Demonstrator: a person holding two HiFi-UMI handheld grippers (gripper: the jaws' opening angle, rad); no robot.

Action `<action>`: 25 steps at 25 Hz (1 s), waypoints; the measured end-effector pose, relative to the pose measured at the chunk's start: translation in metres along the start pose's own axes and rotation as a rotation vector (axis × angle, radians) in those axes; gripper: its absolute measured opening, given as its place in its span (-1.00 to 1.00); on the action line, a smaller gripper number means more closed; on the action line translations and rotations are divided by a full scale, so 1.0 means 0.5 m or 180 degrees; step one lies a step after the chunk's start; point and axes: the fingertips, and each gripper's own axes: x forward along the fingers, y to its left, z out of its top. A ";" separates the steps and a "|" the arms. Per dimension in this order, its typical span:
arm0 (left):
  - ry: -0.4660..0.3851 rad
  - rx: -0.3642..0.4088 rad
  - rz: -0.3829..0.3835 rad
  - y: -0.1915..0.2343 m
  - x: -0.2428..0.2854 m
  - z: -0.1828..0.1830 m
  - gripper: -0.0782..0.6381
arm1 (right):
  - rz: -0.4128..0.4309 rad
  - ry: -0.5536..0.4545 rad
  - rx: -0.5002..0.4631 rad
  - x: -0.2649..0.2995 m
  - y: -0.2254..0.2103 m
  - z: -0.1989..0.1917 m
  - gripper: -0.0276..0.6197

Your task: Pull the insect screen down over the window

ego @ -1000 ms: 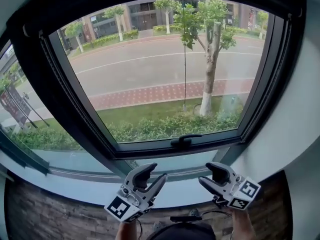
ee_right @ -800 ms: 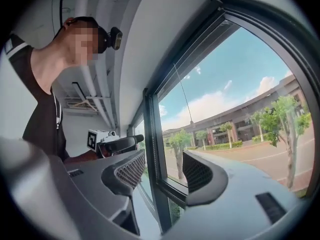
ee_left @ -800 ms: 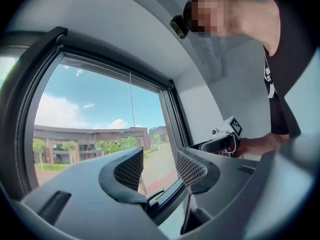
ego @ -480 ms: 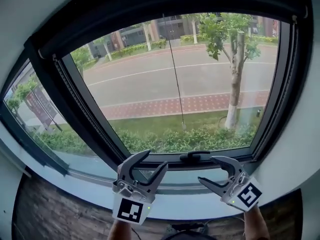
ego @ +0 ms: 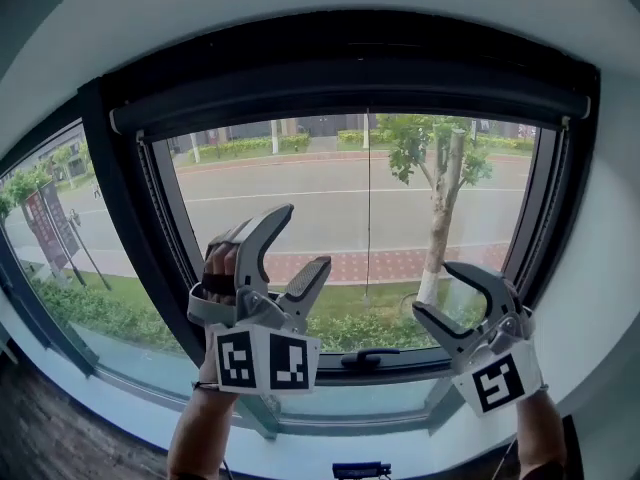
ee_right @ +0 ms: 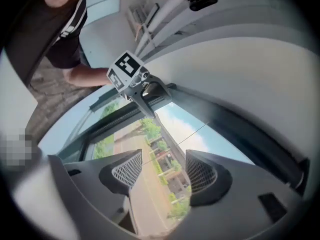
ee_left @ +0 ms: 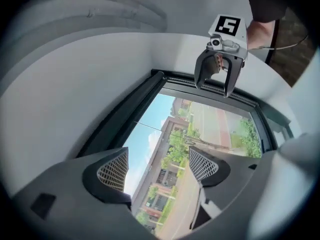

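The insect screen is rolled up in a dark bar [ego: 350, 108] across the top of the window. Its thin pull cord [ego: 367, 208] hangs down the middle of the pane, and shows as a fine line in the left gripper view [ee_left: 150, 128] and the right gripper view [ee_right: 196, 132]. My left gripper [ego: 303, 238] is raised left of the cord; its jaws are opening, with nothing between them [ee_left: 157, 166]. My right gripper [ego: 436, 290] is open and empty, lower and right of the cord [ee_right: 162, 169]. Neither gripper touches the cord.
The dark window frame [ego: 110, 218] surrounds the pane, with a black handle [ego: 370, 356] on its lower rail. A pale sill [ego: 120, 408] runs below. White wall curves above and to the right. Street and trees lie outside the glass.
Both grippers have risen from the sill to the middle of the pane. The head view has tilted up, showing the window's top bar. The left jaws have spread wider.
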 end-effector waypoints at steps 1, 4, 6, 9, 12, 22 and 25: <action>0.0021 0.0085 0.0062 0.028 0.013 0.005 0.28 | -0.0079 0.0052 -0.0219 0.012 -0.029 0.013 -0.13; 0.0170 0.0393 0.0222 0.097 0.062 0.016 0.29 | -0.0309 0.0328 -0.0820 0.048 -0.122 0.041 -0.13; 0.0272 0.0561 0.0268 0.129 0.105 0.019 0.31 | -0.0483 0.0587 -0.1197 0.074 -0.189 0.052 -0.12; 0.0441 0.0709 0.0236 0.154 0.164 0.008 0.36 | -0.0551 0.0824 -0.1451 0.122 -0.257 0.059 -0.13; 0.0632 0.0783 0.0101 0.161 0.203 -0.009 0.36 | -0.0493 0.0862 -0.1459 0.162 -0.290 0.077 -0.12; 0.0742 0.0818 0.0147 0.175 0.261 -0.030 0.36 | -0.0475 0.1094 -0.1364 0.231 -0.350 0.082 -0.11; 0.0784 0.0907 0.0169 0.175 0.263 -0.033 0.36 | -0.0535 0.1246 -0.1390 0.247 -0.366 0.061 -0.11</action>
